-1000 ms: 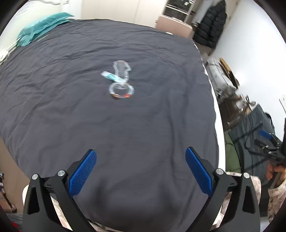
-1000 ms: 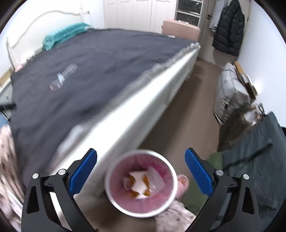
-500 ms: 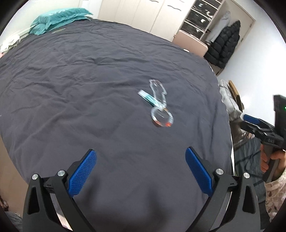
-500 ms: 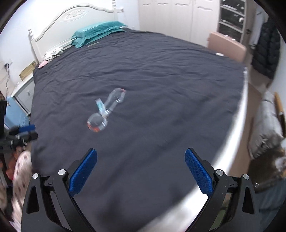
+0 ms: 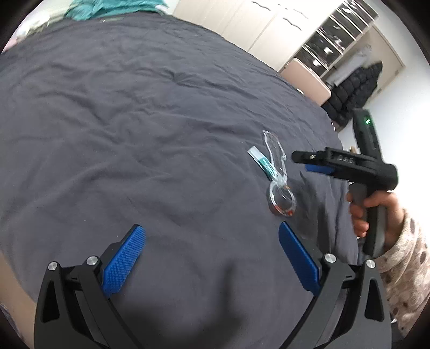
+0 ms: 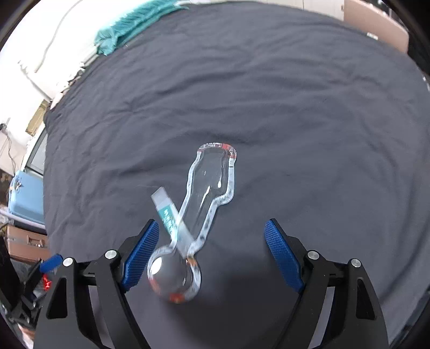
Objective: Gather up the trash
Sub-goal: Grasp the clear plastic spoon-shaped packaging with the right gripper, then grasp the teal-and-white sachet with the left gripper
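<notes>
A clear plastic blister pack (image 6: 209,188) with a round end (image 6: 174,279) lies on the dark grey bedspread (image 6: 295,107). A teal and white paper strip (image 6: 165,209) sits tucked under it. My right gripper (image 6: 212,225) hangs just above the pack. Its jaws are closing, with the pack's lower part between them and the pads clear of it. In the left wrist view the pack (image 5: 276,161) lies ahead to the right, with the right gripper (image 5: 309,162) beside it. My left gripper (image 5: 209,228) is open over bare bedspread.
A teal blanket (image 6: 134,24) lies at the head of the bed by a white headboard (image 6: 32,53). A pink chair (image 5: 306,77), a black coat (image 5: 352,91) and wardrobes stand beyond the foot. A blue box (image 6: 27,198) sits beside the bed.
My right gripper swung from above the pink bin on the floor to over the pack on the bed, and its jaws narrowed. The left gripper shifted, so the pack now sits further right.
</notes>
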